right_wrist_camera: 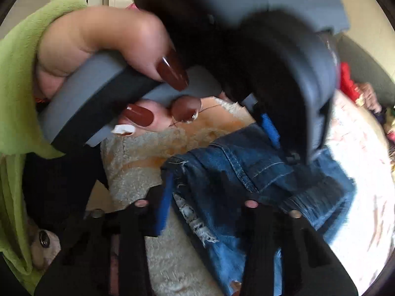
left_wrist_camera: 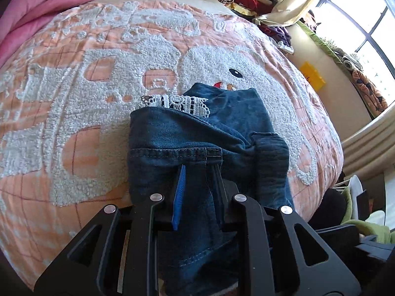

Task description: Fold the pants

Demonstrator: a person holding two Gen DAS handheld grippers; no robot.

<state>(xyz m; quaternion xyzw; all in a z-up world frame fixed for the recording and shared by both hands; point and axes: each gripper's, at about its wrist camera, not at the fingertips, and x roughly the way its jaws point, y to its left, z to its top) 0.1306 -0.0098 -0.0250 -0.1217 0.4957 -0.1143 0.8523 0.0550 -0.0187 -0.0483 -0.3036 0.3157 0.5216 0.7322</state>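
We've got the jeans [left_wrist_camera: 197, 135] bunched on the bed [left_wrist_camera: 74, 98], mid-fold. Left tool [left_wrist_camera: 197, 187] is clamped on denim, right tool [right_wrist_camera: 205, 197] pinches the frayed edge. Next up, probably carrying both ends over evenly.

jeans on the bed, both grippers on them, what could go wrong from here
1. The left gripper pinches bunched denim of the jeans; lifting may drag the folded layers apart.
2. The right gripper is blurred near the frayed hem; its hold looks uncertain and may slip.
3. The lace trim could snag on the tufted bedspread.
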